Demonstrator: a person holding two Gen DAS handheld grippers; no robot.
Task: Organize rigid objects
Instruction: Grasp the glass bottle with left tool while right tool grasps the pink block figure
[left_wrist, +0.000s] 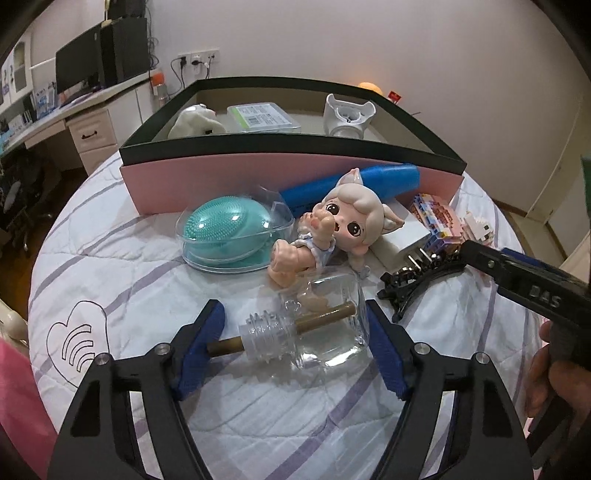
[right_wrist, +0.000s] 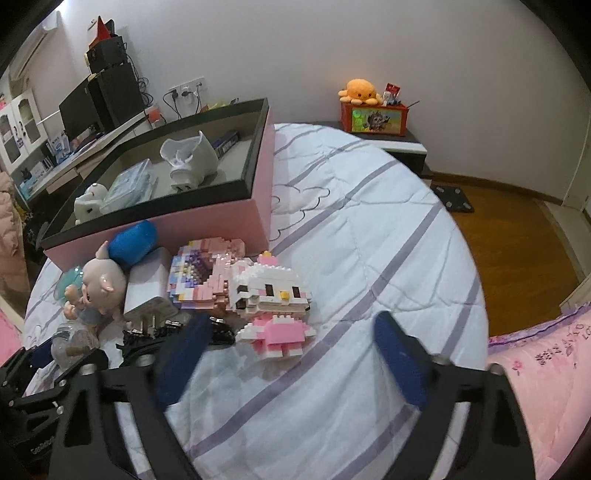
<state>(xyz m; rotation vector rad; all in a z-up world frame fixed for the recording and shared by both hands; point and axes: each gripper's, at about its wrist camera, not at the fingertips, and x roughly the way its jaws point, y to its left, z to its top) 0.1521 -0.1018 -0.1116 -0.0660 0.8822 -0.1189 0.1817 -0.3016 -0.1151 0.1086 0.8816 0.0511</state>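
Observation:
A clear glass bottle with a ribbed neck and a brass tube lies on the bed between the fingers of my open left gripper. Behind it lie a doll, a teal brush in a clear case, a blue cylinder, a white charger, a black hair clip and pink block figures. My right gripper is open and empty, just right of the hair clip and in front of the block cat figure. The pink box holds several items.
The box with a dark rim stands at the back of the striped bed cover and holds a white plush, a clear case and a white holder. A pink quilt lies at the right. A bedside stand with an orange plush is behind.

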